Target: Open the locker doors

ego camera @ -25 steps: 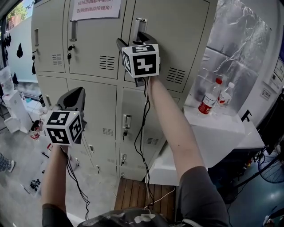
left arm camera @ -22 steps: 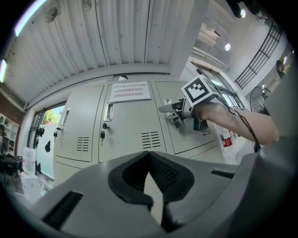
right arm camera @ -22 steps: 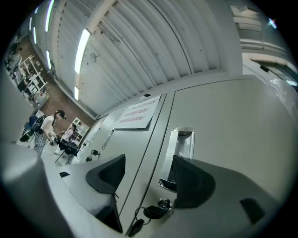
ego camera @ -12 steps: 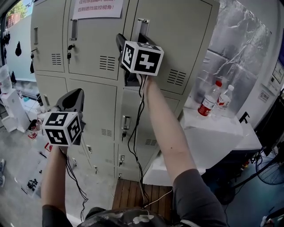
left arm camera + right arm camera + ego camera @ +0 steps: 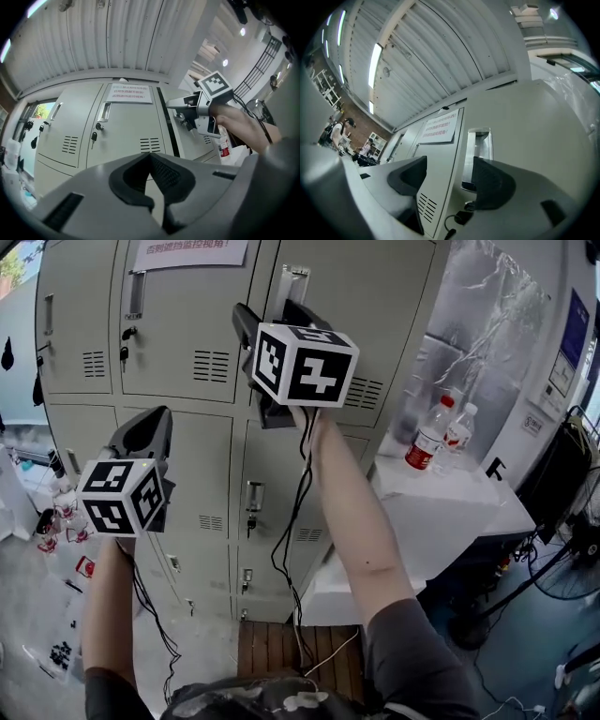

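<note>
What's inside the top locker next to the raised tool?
Its door looks shut, so the contents are hidden. Only the metal handle and vent slots show.

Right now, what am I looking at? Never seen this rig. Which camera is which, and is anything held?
There is no robot: a person holds a two-jaw gripper in each hand, and the marker cubes are part of the grippers. The head view looks down from the person's head at grey lockers. The doors look shut. The other two views ride on the grippers. The left gripper is held low, jaws together, holding nothing. The right gripper is up at an upper door's metal handle, jaws apart, not closed on it. Two bottles stand on a white ledge.
</note>
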Available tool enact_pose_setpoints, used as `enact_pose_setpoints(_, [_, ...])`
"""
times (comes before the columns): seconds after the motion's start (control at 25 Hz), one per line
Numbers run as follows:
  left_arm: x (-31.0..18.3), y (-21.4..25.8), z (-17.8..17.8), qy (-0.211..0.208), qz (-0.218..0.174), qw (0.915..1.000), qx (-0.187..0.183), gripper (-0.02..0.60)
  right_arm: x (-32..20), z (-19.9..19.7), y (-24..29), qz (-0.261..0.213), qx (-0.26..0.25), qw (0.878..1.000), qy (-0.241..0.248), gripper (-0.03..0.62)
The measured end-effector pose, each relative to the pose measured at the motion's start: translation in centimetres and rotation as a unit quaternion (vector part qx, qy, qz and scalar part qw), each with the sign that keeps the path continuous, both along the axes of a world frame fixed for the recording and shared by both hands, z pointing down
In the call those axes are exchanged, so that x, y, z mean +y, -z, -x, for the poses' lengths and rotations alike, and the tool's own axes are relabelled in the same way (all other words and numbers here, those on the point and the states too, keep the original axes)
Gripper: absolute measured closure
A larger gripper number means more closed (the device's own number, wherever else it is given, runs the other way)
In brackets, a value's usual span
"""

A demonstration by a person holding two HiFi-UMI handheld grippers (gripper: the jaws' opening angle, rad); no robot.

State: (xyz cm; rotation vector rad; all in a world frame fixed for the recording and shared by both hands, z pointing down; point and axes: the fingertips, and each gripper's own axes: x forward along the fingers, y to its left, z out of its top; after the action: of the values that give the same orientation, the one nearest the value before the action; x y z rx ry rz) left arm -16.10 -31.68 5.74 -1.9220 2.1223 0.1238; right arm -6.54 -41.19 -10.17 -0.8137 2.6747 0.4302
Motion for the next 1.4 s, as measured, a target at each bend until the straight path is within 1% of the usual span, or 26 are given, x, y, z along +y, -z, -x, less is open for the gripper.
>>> enact_pose_setpoints(0.08, [-0.5,0.1,0.0,-0.022,-0.003,0.9997,-0.01,0.572,0.7,-0.5,0.0,-0.012,0.0,1.0,-0.023,0.273])
enact_pose_setpoints(0.12, [-0.8,0.2,-0.1,-0.034,-0.004,0.9992,-0.019,0.573,0.9,-1.0,0.0,-0.018,0.001,0.999,-0.043,0.287])
enact_pose_setpoints(0.24, [-1.2,0.9,-0.2,-0.07,-0.016,0.9966,-0.04,0.572,0.9,-2.3,0.0,-0.042,0.011,0.991,-0.13,0.403])
enact_pose_setpoints(0.32, [-1.4,1.3,0.0,-0.095,-0.022,0.9942,-0.045,0.573,0.9,-2.7,-0.2,-0.056,0.02,0.983,-0.172,0.437])
enact_pose_setpoints(0.56, [-2.4,0.7,0.1,-0.157,-0.016,0.9857,-0.059,0.573,2.1,-3.1,-0.3,-0.061,0.028,0.977,-0.205,0.441])
enact_pose_setpoints(0.76, [-2.6,-1.1,-0.9,-0.203,-0.014,0.9769,-0.066,0.572,3.2,-4.2,-0.8,-0.083,0.041,0.965,-0.247,0.442])
enact_pose_setpoints(0.92, [-1.7,-0.5,-1.8,-0.232,-0.028,0.9704,-0.06,0.572,4.4,-4.9,-0.8,-0.098,0.053,0.953,-0.28,0.442])
enact_pose_setpoints(1.04, [-1.1,0.0,-2.6,-0.251,-0.034,0.9657,-0.054,0.572,5.7,-6.5,-0.7,-0.099,0.038,0.95,-0.293,0.436])
enact_pose_setpoints(1.24, [-0.8,-0.3,-4.0,-0.276,-0.032,0.9596,-0.046,0.572,8.1,-9.5,-0.6,-0.107,0.016,0.943,-0.315,0.435])
enact_pose_setpoints(1.4, [-0.6,-0.3,-5.4,-0.293,-0.034,0.954,-0.053,0.573,9.5,-11.3,-0.8,-0.108,0.006,0.941,-0.32,0.469])
